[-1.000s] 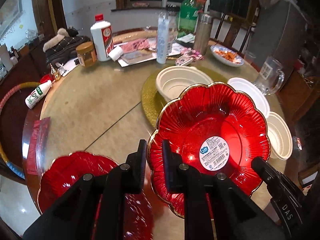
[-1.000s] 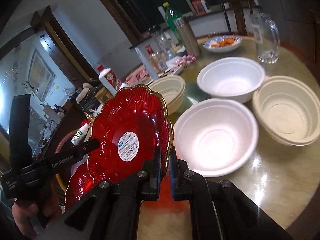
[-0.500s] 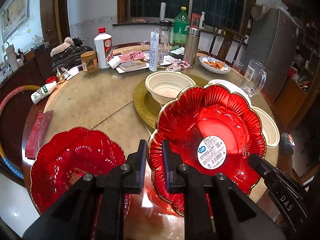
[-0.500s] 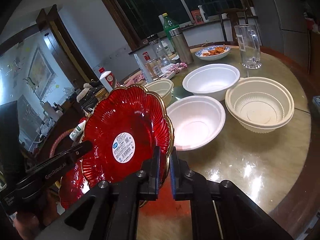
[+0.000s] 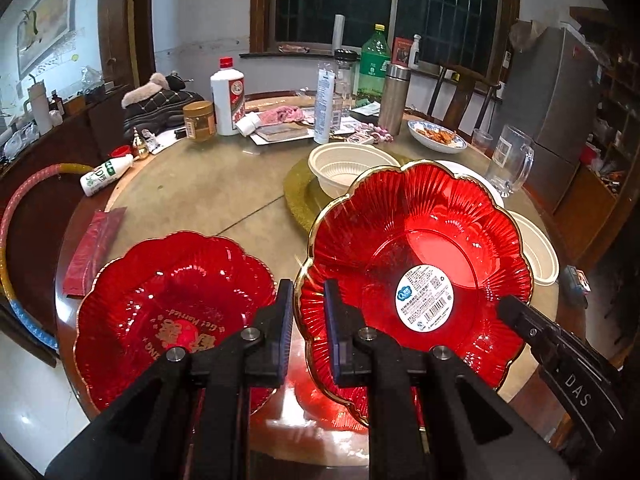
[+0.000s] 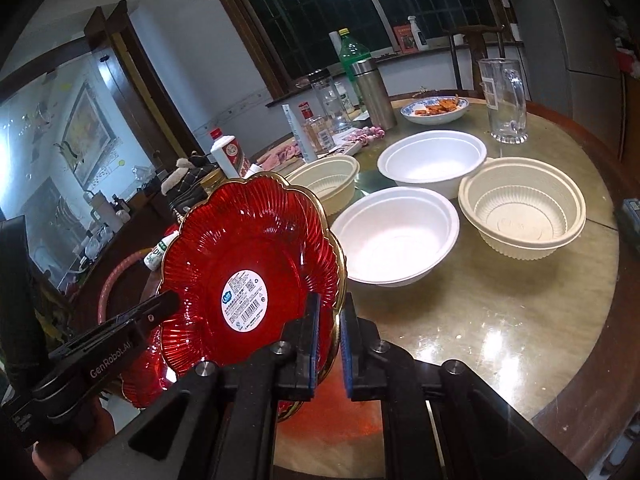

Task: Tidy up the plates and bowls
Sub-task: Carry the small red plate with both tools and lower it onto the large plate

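While both the left tongs (image 5: 306,320) and the right tongs (image 6: 329,336) pinched opposite gilt rim edges of the red plate (image 5: 416,264), tilted above the desk (image 5: 208,200) beside the second red plate (image 5: 172,312), it looked light, stiff, glossy and slippery, likely brittle.

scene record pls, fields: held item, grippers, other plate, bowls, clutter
held item: red plate, tilted, round label facing both cameras
grippers: left gripper and right gripper each shut on its gold rim, at opposite sides
other plate: second red plate flat on the table
bowls: two white bowls, two cream bowls, all empty
clutter: glass mug, food dish, bottles at far side
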A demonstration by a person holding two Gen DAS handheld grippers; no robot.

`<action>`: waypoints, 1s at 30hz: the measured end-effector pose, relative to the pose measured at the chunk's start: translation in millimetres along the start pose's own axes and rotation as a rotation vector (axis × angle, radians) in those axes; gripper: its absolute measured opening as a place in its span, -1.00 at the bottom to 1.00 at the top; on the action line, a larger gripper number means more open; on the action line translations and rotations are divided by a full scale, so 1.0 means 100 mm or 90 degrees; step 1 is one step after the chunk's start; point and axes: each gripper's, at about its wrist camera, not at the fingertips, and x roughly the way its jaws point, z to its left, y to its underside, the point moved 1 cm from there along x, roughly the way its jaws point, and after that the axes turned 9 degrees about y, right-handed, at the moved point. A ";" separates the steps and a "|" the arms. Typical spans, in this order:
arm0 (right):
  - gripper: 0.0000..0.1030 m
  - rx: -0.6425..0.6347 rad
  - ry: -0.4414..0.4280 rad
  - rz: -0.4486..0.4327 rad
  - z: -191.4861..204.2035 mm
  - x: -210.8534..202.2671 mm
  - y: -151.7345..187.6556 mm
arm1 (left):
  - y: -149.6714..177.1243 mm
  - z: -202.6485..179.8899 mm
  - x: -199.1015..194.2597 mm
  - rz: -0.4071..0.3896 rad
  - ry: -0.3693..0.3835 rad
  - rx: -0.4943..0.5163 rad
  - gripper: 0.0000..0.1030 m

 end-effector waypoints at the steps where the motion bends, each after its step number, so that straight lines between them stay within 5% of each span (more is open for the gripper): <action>1: -0.83 -0.002 0.000 -0.001 0.02 -0.01 0.00 | 0.00 0.01 -0.02 -0.003 -0.002 0.000 -0.76; 30: -0.80 -0.091 -0.034 0.005 0.70 0.00 0.03 | 0.16 0.56 -0.41 -0.036 -0.067 -0.069 -0.76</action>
